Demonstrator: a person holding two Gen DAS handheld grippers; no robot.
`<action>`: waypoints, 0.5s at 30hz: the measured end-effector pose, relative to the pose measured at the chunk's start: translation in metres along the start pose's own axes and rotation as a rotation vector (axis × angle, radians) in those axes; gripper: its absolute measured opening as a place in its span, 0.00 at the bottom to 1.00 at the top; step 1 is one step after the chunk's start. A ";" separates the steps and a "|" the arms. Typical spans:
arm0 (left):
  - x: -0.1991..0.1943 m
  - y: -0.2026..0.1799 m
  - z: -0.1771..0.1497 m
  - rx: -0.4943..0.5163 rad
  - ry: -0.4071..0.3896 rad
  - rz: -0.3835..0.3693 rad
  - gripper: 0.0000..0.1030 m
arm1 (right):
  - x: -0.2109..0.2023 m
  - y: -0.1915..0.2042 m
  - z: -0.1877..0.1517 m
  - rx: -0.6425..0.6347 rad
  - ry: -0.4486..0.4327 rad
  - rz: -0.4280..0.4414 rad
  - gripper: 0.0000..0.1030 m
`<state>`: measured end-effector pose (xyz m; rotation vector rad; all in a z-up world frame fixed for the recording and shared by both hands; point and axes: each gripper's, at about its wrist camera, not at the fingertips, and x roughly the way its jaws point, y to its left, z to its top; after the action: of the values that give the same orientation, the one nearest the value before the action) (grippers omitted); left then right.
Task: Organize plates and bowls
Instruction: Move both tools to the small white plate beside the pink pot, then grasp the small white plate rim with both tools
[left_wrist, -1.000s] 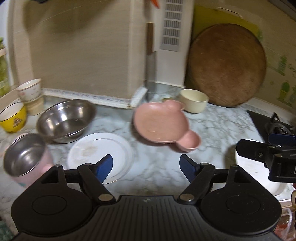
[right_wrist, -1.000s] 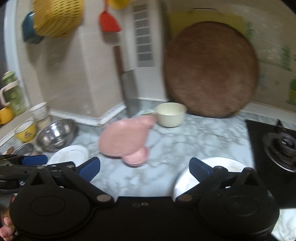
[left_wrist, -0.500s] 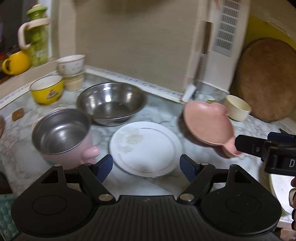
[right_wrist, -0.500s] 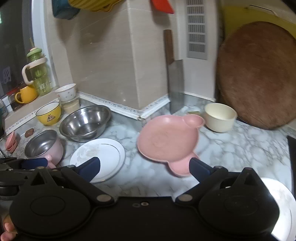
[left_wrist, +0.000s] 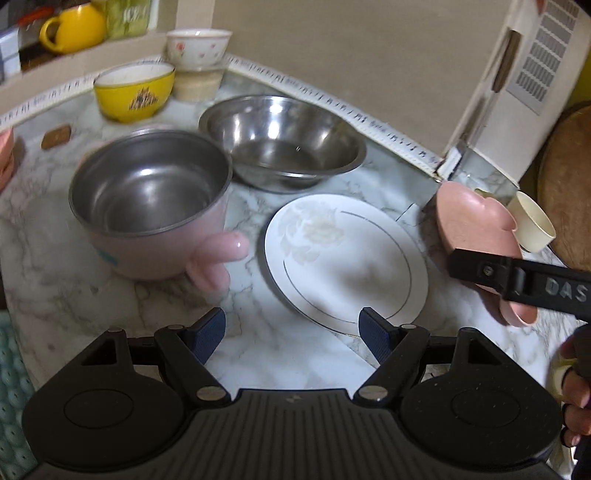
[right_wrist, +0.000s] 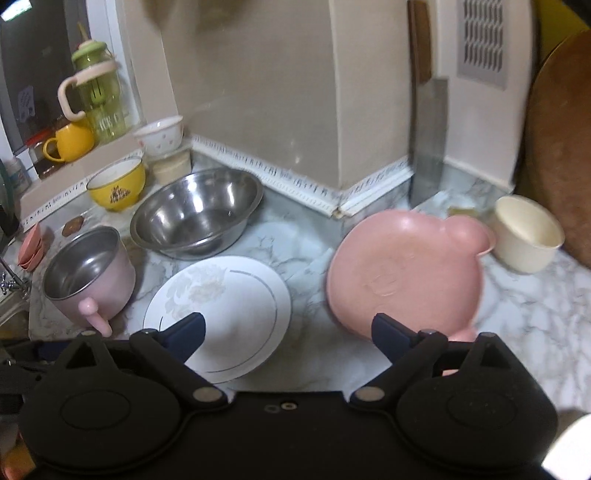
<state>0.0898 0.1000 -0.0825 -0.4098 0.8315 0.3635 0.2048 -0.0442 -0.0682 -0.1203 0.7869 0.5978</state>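
Both sets of jaws stood wide apart and held nothing. The left gripper (left_wrist: 291, 330) hung over the marble counter (left_wrist: 55, 280), with the white plate (left_wrist: 345, 258) lying flat just ahead of its right jaw and slightly right of the gap; the plate's near rim reached about level with that jaw's tip. Ahead of the left jaw sat the pink pot (left_wrist: 151, 203), steel-lined, its stubby handle pointing toward the plate. Behind both lay the steel bowl (left_wrist: 282, 142), close beside the pot. Further back stood the yellow bowl (left_wrist: 135, 90) and a floral bowl (left_wrist: 197, 44) stacked on another vessel.

The right gripper (right_wrist: 288, 330) hovered lower right of these. Its left jaw overlapped the white plate (right_wrist: 221, 310) in view, and its right jaw overlapped the near edge of the pink plate (right_wrist: 402, 273), which was bear-shaped, blurred and seemed tilted up off the counter; whether either jaw touched a plate could not be told. A cream cup (right_wrist: 528, 234) stood just beyond the pink plate, beside a round board (right_wrist: 561, 147) leaning on the wall.
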 end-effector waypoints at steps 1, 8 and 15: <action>0.003 0.001 0.000 -0.013 0.004 -0.001 0.77 | 0.007 -0.001 0.002 0.008 0.017 0.013 0.89; 0.016 0.003 -0.001 -0.097 0.004 0.004 0.76 | 0.043 -0.011 0.013 0.056 0.110 0.087 0.76; 0.026 0.003 -0.001 -0.157 0.013 0.005 0.64 | 0.062 -0.018 0.019 0.086 0.157 0.123 0.61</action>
<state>0.1040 0.1059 -0.1042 -0.5569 0.8200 0.4330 0.2609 -0.0241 -0.1002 -0.0404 0.9763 0.6754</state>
